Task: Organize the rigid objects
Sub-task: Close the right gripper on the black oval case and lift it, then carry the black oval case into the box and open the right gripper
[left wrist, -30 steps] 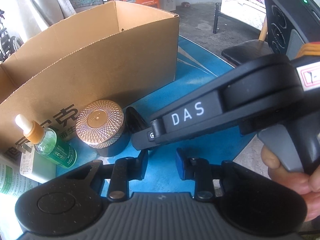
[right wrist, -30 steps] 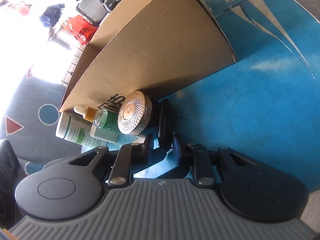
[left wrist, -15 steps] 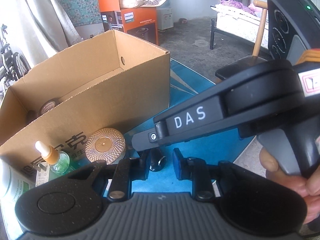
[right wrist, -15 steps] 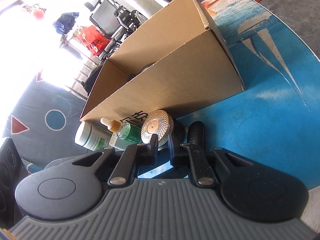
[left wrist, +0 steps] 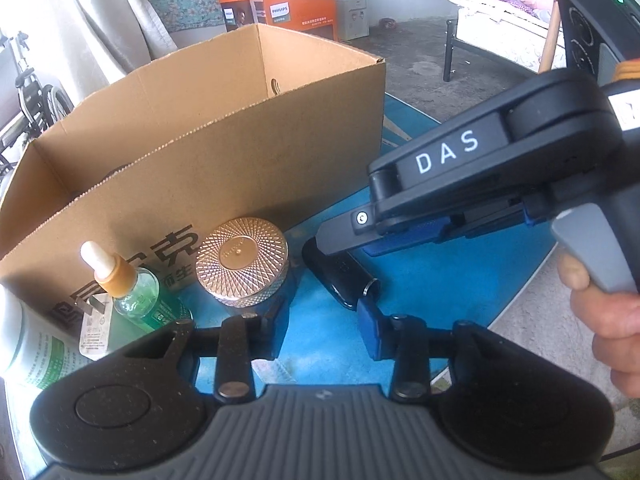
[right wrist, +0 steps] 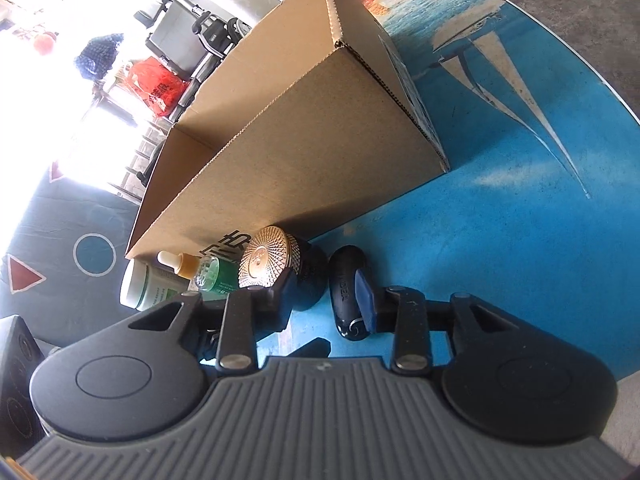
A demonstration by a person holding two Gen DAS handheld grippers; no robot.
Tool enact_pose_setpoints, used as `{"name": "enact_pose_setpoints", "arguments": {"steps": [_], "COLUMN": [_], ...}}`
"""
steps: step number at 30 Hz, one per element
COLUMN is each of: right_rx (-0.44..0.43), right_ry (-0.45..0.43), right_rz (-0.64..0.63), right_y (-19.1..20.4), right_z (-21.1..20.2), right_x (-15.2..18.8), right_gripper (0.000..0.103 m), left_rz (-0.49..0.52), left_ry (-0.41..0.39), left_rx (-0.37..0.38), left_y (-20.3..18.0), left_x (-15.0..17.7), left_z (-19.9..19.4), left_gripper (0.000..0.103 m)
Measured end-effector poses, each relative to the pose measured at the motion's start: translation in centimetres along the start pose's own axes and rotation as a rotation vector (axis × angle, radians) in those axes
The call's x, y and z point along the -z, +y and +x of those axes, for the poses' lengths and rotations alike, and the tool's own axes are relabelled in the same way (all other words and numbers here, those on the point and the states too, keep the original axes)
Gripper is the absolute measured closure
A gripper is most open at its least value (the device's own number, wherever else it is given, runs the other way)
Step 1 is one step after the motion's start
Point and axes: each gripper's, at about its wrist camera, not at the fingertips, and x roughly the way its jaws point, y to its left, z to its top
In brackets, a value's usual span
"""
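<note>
While my left tool [left wrist: 322,326] hangs low over the blue worktop [left wrist: 440,300], its jaws are opening, wider than a moment ago, and nothing is between them. Just ahead lie the rose-gold lidded jar [left wrist: 242,260], the green dropper bottle [left wrist: 132,292] and the black case [left wrist: 340,276], all close before the cardboard box [left wrist: 200,152]. My right tool [left wrist: 340,236] reaches in from the right, its tip above that case. From my right view, the right tool [right wrist: 326,300] is opening too; half a second earlier its jaws were nearly together. Now one pad stands beside the black case [right wrist: 346,280] and the other near the jar [right wrist: 266,262], with nothing pressed. A white tub [right wrist: 140,284] lies further left. I judge I am spreading to take the case next, for the cardboard box [right wrist: 300,140].
</note>
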Motion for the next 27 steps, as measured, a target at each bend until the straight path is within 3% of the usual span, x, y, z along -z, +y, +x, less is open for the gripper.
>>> {"name": "enact_pose_setpoints", "arguments": {"steps": [5,11,21,27], "right_rx": [0.047,0.026,-0.119,-0.111], "right_ry": [0.029,0.058,0.076,0.07], "right_rz": [-0.02,-0.073,-0.034,-0.025], "right_y": [-0.3,0.3,-0.4,-0.7], "right_z": [1.8,2.9,2.1,2.8], "right_x": [-0.5,-0.7,-0.6,-0.7], "right_gripper": [0.07,0.071,0.078,0.084], "left_rz": [-0.017,-0.046,-0.043,-0.034], "left_ry": [0.026,0.038,0.027,0.017], "left_rx": [0.044,0.084,0.069,0.044], "left_y": [0.2,0.3,0.9,0.5], "left_x": [-0.7,-1.8,-2.1,-1.6], "left_z": [1.5,2.8,3.2,2.7], "left_gripper": [0.064,0.063,0.063,0.064]}}
